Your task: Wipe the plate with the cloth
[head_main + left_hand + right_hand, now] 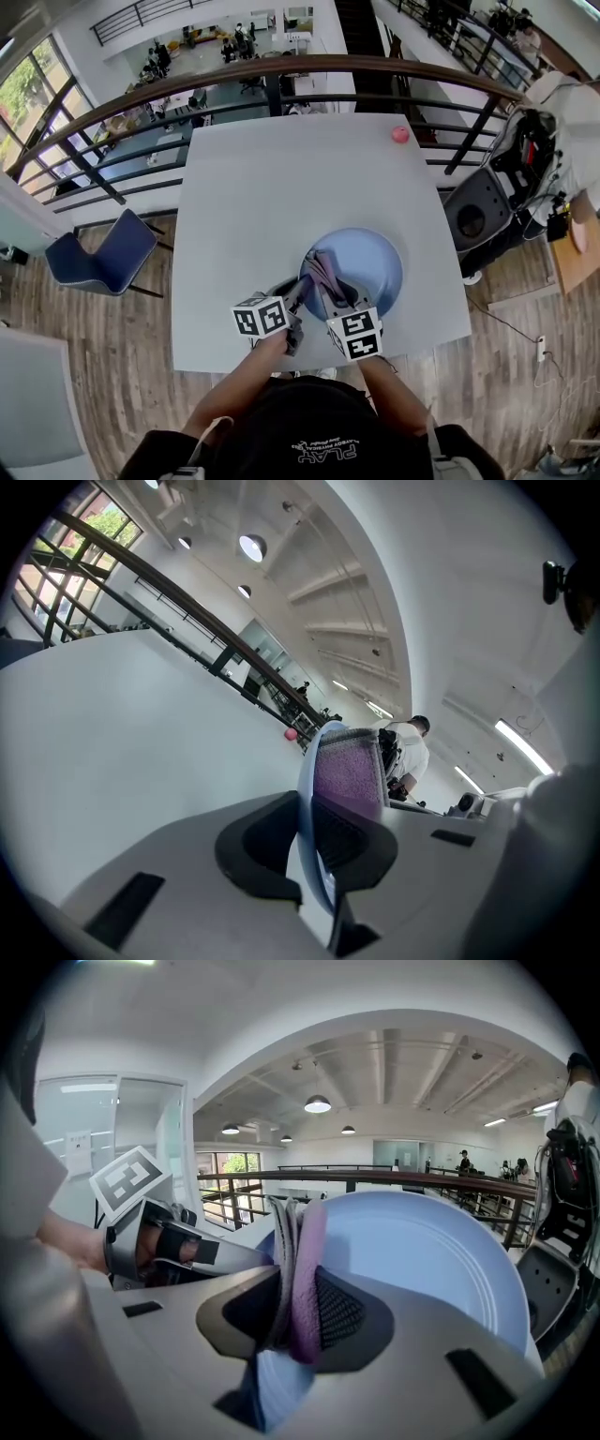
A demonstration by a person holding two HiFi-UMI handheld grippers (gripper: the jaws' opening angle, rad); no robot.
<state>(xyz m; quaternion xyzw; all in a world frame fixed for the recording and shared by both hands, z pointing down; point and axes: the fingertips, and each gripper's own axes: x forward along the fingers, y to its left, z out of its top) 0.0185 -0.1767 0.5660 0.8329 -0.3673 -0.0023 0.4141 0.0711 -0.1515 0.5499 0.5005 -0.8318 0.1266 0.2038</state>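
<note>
A light blue plate (370, 267) is over the near part of the white table (244, 187). My left gripper (302, 292) is shut on its near-left rim; in the left gripper view the plate (309, 799) runs edge-on between the jaws. A purple and grey cloth (325, 270) lies against the plate's left side. My right gripper (334, 296) is shut on it. The cloth (300, 1269) sits folded between the pads in the right gripper view, with the plate's face (422, 1251) just behind it. The left gripper view shows the cloth (349, 775) on the plate's far side.
A small pink ball (400, 134) rests near the table's far right corner. A dark railing (281, 67) curves round the table's far side. A blue chair (103, 253) stands on the left. A black speaker (476, 220) and bags stand on the right.
</note>
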